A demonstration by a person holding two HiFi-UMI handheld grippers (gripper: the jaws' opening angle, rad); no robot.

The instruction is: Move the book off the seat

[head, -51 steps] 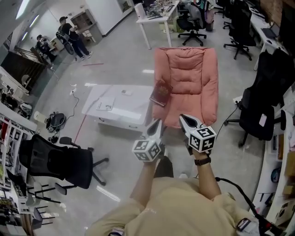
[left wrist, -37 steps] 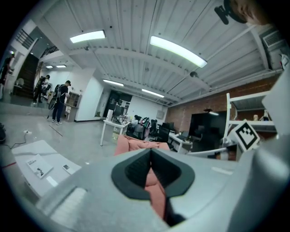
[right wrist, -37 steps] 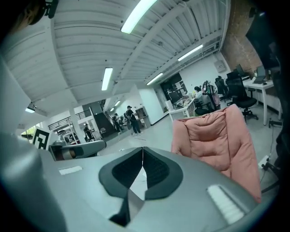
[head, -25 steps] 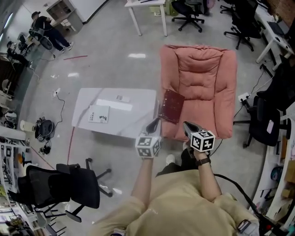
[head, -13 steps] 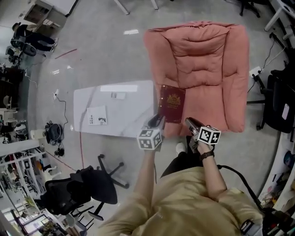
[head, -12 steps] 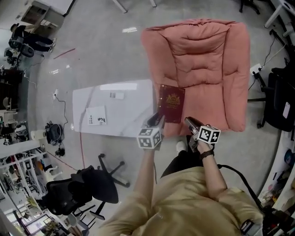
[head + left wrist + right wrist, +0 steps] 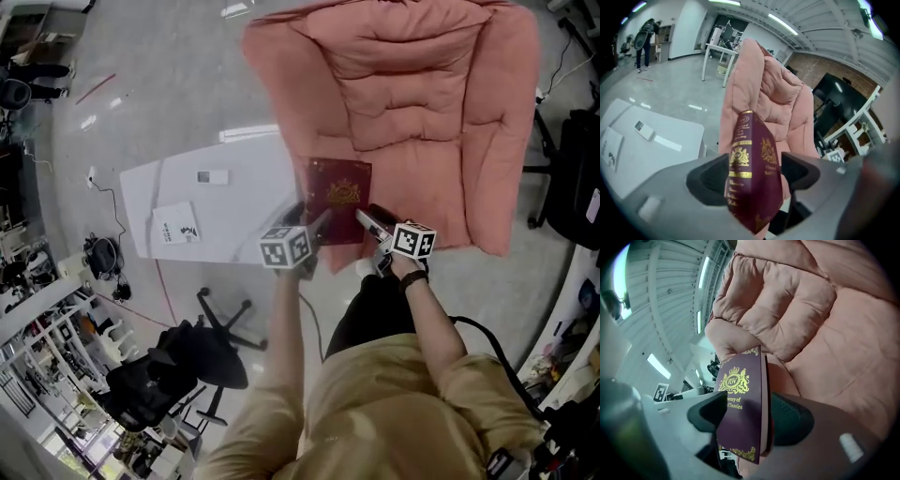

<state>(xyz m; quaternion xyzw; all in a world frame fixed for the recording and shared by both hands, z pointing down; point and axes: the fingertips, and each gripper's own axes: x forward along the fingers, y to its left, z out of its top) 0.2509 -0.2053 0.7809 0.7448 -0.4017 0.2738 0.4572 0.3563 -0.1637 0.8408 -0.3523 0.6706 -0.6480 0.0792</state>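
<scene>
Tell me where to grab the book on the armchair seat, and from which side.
Take the book by its near end, coming from the front of the armchair. It lies flat by the seat's front edge, thin side toward you. The left gripper suits the spine corner, the right gripper the page-edge corner. Both jaws are opening, straddling it unclamped.

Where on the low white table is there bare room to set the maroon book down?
The white table's right half, between the white booklet and the pink armchair, is bare. Booklet and small white tag crowd its left.
</scene>
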